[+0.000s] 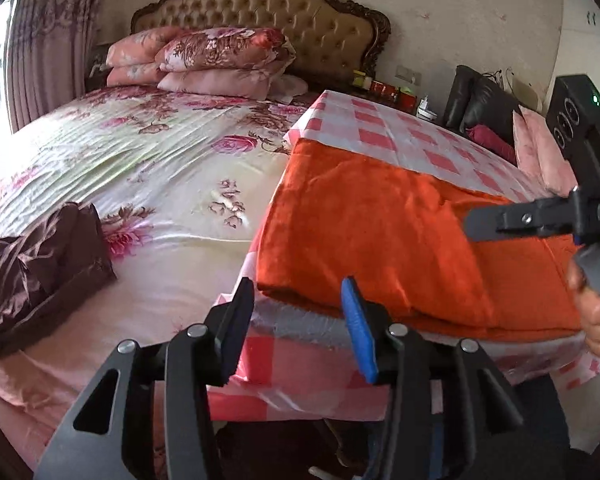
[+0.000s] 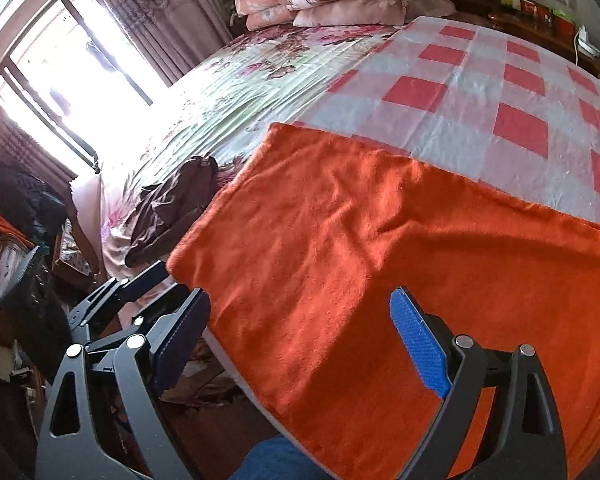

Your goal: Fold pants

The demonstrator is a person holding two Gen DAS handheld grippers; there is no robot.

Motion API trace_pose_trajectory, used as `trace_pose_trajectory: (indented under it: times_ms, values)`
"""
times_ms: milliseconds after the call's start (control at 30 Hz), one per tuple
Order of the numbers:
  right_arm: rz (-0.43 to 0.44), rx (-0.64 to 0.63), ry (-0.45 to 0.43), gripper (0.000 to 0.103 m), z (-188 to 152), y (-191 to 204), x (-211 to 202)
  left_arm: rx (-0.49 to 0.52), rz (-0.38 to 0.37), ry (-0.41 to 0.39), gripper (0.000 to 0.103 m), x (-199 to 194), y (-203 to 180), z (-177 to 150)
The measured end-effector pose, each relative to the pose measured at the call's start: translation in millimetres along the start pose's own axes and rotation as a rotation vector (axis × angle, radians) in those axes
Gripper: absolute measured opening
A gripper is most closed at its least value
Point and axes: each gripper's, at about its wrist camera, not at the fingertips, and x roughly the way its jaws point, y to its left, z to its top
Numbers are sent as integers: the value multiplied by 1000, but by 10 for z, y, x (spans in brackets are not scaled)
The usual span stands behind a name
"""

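The orange pants lie folded into a thick rectangle on the pink-and-white checked cloth. My left gripper is open at the near left corner of the fold, just off the cloth's edge, with its pads not pressing the fabric. My right gripper reaches in from the right above the pants, held by a hand. In the right wrist view the right gripper stands wide open over the orange pants, nothing gripped. The left gripper shows at the fold's left corner.
A floral bed lies left of the checked surface, with a crumpled brown garment on it and stacked pillows at the headboard. A black cushion and a black speaker are at the far right. A bright window is left.
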Motion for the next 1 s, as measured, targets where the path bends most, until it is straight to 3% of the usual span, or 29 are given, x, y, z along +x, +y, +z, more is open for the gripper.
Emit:
trace_pose_trajectory:
  times_ms: [167,233,467,567,733,867,1000]
  values:
    - [0,14,12,88,-25,-35,97,-10,52,35,43,64,-64,70]
    - [1,18,14,88,-47,-46,126,29,124,46,23,84,-133,71]
    - [37,29,19,88,29,-36,71,26,95,37,16,35,-130,86]
    - [112,62,37,88,186,-23,19,54,102,-14,16,-77,-214,118]
    - [224,35,81,88,529,178,-27,246,235,-117,16,-210,-714,136]
    - [212,40,101,88,670,198,23,466,324,-175,15,-117,-1333,-25]
    - [196,33,141,88,645,151,100,615,372,-202,15,46,-1772,-208]
